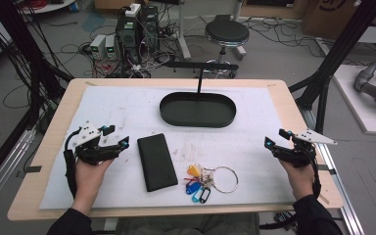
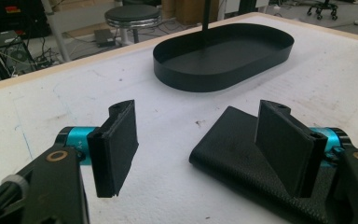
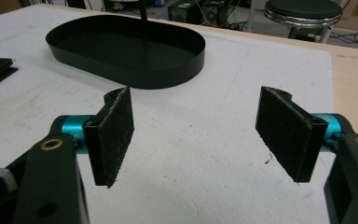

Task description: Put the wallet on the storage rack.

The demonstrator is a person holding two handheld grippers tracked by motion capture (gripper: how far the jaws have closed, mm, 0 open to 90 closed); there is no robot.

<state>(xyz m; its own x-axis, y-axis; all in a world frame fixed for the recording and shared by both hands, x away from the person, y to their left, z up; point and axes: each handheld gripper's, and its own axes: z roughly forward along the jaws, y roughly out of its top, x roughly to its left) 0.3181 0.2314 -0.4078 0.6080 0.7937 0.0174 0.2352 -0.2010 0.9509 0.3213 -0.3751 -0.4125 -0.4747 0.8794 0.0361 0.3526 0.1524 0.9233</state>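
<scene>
Where white mat (image 1: 127, 105) covers table (image 1: 68, 98) (wooden) | cables (image 1: 78, 49) behind

My table (image 1: 298, 112) carries a white mat (image 1: 127, 107); on it lie a tray (image 1: 198, 109), wallet (image 1: 156, 161) and keys (image 1: 210, 182).

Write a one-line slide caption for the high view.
Both open hand-held grippers, left and right, rest on the white mat flanking a black wallet, keys and oval tray.

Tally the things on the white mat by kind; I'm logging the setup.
Black oval tray: 1
Black wallet: 1
Key bunch with coloured tags: 1
Tongs, left and right, both open: 2
Total: 5
</scene>
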